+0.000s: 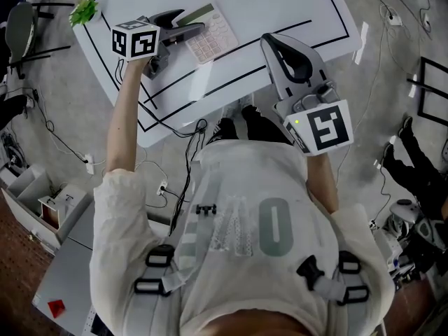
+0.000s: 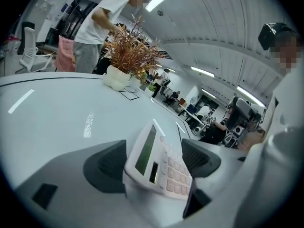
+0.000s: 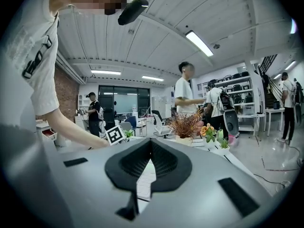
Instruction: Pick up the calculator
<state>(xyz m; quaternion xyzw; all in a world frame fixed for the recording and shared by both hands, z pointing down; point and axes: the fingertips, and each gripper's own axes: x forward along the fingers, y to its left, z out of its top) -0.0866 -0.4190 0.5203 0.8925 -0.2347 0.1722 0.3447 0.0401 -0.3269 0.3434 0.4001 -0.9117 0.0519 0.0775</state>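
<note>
The white calculator (image 1: 210,32) with a grey display lies on the white table (image 1: 280,5), to the left of its middle. My left gripper (image 1: 183,25) reaches in from the left and straddles the calculator's display end. In the left gripper view the calculator (image 2: 159,163) sits tilted between the two dark pads (image 2: 107,165), and each pad touches one of its edges. My right gripper (image 1: 269,43) hangs over the table's near edge, to the right of the calculator. Its pads (image 3: 166,163) are pressed together with nothing between them.
Black outline tape runs across the tabletop. A small green plant (image 1: 84,10) stands at the table's left corner. A brown-leaved plant in a white pot (image 2: 124,61) stands farther along, with a person behind it. Cables and a grey cabinet (image 1: 42,201) lie on the floor.
</note>
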